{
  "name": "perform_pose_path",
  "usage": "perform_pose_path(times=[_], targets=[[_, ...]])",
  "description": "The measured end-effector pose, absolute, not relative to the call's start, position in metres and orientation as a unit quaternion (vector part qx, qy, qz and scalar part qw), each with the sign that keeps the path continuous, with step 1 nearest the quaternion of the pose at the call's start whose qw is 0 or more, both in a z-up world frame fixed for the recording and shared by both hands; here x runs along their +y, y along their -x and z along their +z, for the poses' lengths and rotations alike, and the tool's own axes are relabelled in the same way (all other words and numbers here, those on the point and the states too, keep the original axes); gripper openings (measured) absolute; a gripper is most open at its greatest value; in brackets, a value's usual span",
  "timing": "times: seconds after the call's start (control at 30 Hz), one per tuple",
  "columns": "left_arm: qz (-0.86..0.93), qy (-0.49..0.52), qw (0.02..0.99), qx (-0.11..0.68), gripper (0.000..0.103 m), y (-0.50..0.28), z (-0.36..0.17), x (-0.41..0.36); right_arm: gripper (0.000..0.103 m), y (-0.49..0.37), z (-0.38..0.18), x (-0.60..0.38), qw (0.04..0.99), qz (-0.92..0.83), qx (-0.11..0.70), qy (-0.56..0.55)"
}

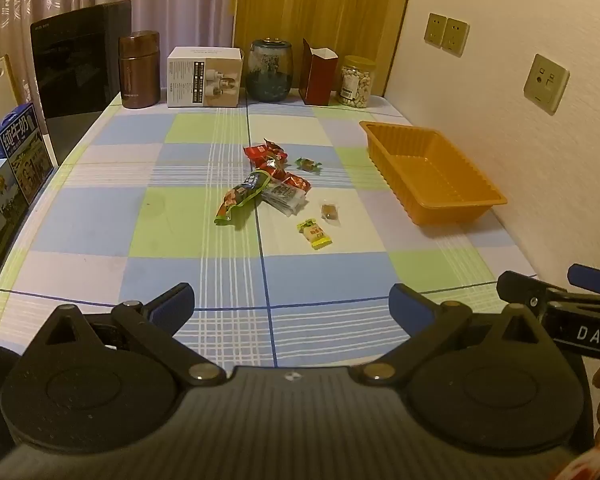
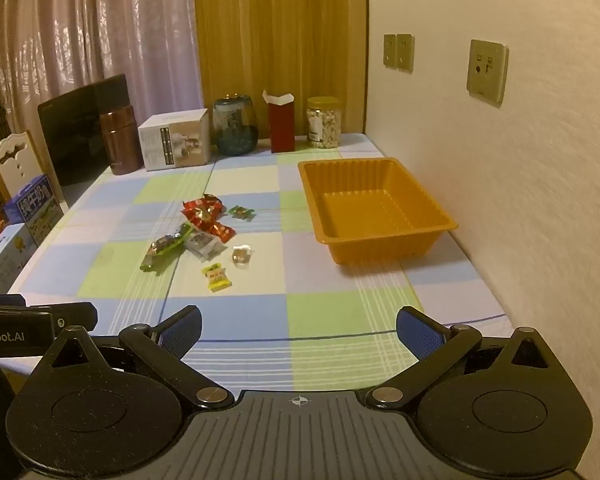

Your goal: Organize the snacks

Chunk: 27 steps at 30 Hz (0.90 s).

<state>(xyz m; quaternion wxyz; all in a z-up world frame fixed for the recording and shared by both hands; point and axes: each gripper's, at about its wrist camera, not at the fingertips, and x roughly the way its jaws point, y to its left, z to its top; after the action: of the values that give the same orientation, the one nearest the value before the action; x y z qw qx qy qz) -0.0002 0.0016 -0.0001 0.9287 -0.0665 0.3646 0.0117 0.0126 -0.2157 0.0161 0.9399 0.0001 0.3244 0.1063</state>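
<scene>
cut off: milk cartons (image 1: pixel 14 148) at left edge | unreadable: snack wrappers' (image 1: pixel 242 194) print too small

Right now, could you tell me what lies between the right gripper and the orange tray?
Only bare checked tablecloth lies between the open right gripper and the empty orange tray; the right wrist view shows it best.

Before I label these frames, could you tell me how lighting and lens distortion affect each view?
Left wrist view: dim warm light, fisheye bending the checked tablecloth edges, snack pile fairly sharp. Right wrist view: same amber cast, curtain showing glare streaks, wall smeared toward the rim.
</scene>
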Motion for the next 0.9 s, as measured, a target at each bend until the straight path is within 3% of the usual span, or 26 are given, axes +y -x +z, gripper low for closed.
perform_pose_path(times=[0.9], targets=[[0.009, 0.072, 0.931, 0.359, 0.103, -0.0009, 0.0040, -0.0002, 0.103, -0.0133, 0.0135, -0.2181, 0.939, 0.105, 0.327, -0.002]])
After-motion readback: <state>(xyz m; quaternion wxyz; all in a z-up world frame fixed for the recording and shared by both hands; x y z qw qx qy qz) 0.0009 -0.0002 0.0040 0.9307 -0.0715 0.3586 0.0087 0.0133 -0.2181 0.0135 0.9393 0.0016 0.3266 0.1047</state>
